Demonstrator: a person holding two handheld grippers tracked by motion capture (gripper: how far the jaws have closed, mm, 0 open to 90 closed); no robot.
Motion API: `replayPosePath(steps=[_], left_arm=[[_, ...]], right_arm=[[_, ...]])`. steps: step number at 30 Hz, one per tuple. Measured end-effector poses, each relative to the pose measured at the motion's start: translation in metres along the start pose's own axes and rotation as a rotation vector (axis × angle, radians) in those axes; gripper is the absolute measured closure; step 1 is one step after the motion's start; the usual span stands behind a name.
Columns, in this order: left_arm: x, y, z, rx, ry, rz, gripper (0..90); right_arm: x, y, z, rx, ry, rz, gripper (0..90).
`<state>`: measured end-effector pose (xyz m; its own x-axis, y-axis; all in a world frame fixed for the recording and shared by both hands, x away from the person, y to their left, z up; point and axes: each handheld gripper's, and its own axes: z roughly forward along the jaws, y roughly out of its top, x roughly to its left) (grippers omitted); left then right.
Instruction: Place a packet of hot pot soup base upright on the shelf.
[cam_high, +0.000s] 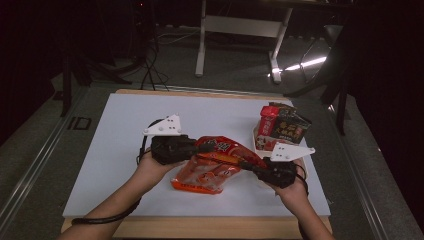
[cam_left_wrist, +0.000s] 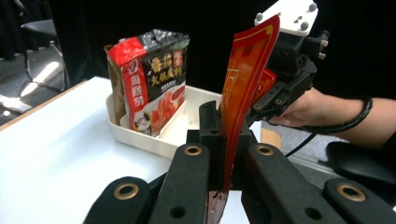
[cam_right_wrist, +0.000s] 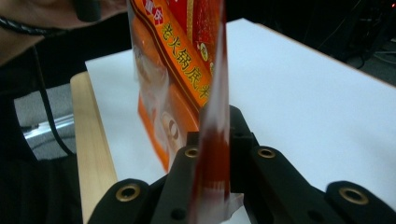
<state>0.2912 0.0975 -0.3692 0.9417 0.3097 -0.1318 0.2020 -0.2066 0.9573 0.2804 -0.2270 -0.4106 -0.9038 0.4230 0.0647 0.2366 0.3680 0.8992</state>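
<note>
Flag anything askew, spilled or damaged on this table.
Nothing spilled or torn. The red hotpot-base pouch hangs off the table, pinched at opposite edges by the left gripper and right gripper. Two sauce packets stand upright in the white tray.

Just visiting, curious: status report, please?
Left gripper and right gripper both shut on red pouch. Pouch lifted between them. White tray beyond, apart.
</note>
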Motion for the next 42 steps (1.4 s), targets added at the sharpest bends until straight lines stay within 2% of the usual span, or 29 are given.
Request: replayPosePath(steps=[4, 8, 10, 12, 13, 16, 17, 18, 22, 24, 25, 27, 28, 29, 30, 31, 32, 35, 37, 38, 39, 42], left_arm=[[-0.003, 0.004, -0.006, -0.011, 0.003, 0.031, 89.8], [-0.002, 0.004, -0.009, -0.016, 0.004, 0.028, 89.7], [0.001, 0.002, -0.012, -0.037, -0.017, 0.016, 89.4], [0.001, 0.001, -0.013, -0.041, -0.021, 0.022, 89.3], [0.002, 0.0, -0.014, -0.038, -0.027, 0.036, 88.4], [0.003, -0.002, -0.015, -0.042, -0.02, 0.038, 86.7], [0.003, -0.002, -0.015, -0.042, -0.02, 0.038, 85.8], [0.004, -0.003, -0.015, -0.052, -0.016, 0.036, 84.7], [0.005, -0.003, -0.014, -0.062, -0.012, 0.031, 82.1], [0.005, -0.002, -0.013, -0.081, -0.016, 0.016, 80.1], [0.005, -0.002, -0.013, -0.085, -0.009, 0.012, 70.4], [0.005, -0.002, -0.013, -0.093, 0.003, 0.007, 57.2], [0.005, -0.002, -0.013, -0.093, 0.003, 0.007, 53.0], [0.004, -0.002, -0.013, -0.092, 0.033, 0.023, 53.0], [0.004, -0.003, -0.013, -0.093, 0.038, 0.023, 47.6], [0.005, -0.005, -0.013, -0.104, 0.036, 0.005, 37.0], [0.006, -0.006, -0.013, -0.114, 0.034, -0.007, 34.4], [0.006, -0.01, -0.013, -0.126, 0.042, -0.02, 15.4], [0.01, -0.016, -0.012, -0.117, 0.071, -0.02, 13.2], [0.01, -0.018, -0.011, -0.109, 0.085, -0.027, 9.1], [0.011, -0.02, -0.011, -0.104, 0.086, -0.039, 2.4], [0.013, -0.025, -0.011, -0.094, 0.091, -0.057, 0.9]], right_arm=[[0.005, 0.011, -0.007, -0.02, -0.012, 0.0, 89.9], [0.006, 0.017, -0.009, -0.019, -0.025, -0.002, 89.9], [0.01, 0.022, -0.01, -0.019, -0.042, -0.008, 90.0], [0.011, 0.024, -0.011, -0.023, -0.049, -0.012, 90.0], [0.013, 0.03, -0.013, -0.019, -0.074, -0.041, 90.0], [0.017, 0.039, -0.017, -0.005, -0.112, -0.073, 90.0], [0.017, 0.039, -0.017, -0.005, -0.112, -0.073, 90.0], [0.021, 0.046, -0.02, 0.0, -0.146, -0.11, 90.0], [0.023, 0.054, -0.025, -0.007, -0.162, -0.125, 90.0], [0.023, 0.058, -0.029, -0.015, -0.165, -0.128, 90.0], [0.024, 0.061, -0.032, -0.019, -0.17, -0.139, 90.0], [0.025, 0.064, -0.036, -0.02, -0.187, -0.147, 90.0], [0.025, 0.064, -0.036, -0.02, -0.187, -0.147, 90.0], [0.025, 0.066, -0.038, -0.022, -0.185, -0.15, 90.0], [0.025, 0.067, -0.04, -0.027, -0.194, -0.149, 90.0], [0.024, 0.068, -0.044, -0.03, -0.2, -0.144, 90.0], [0.023, 0.069, -0.047, -0.037, -0.204, -0.142, 90.0], [0.02, 0.072, -0.055, -0.055, -0.209, -0.129, 90.0], [0.018, 0.074, -0.061, -0.072, -0.226, -0.122, 90.0], [0.017, 0.076, -0.065, -0.073, -0.229, -0.119, 90.0], [0.017, 0.077, -0.068, -0.083, -0.241, -0.119, 90.0], [0.015, 0.081, -0.078, -0.097, -0.267, -0.114, 90.0]])
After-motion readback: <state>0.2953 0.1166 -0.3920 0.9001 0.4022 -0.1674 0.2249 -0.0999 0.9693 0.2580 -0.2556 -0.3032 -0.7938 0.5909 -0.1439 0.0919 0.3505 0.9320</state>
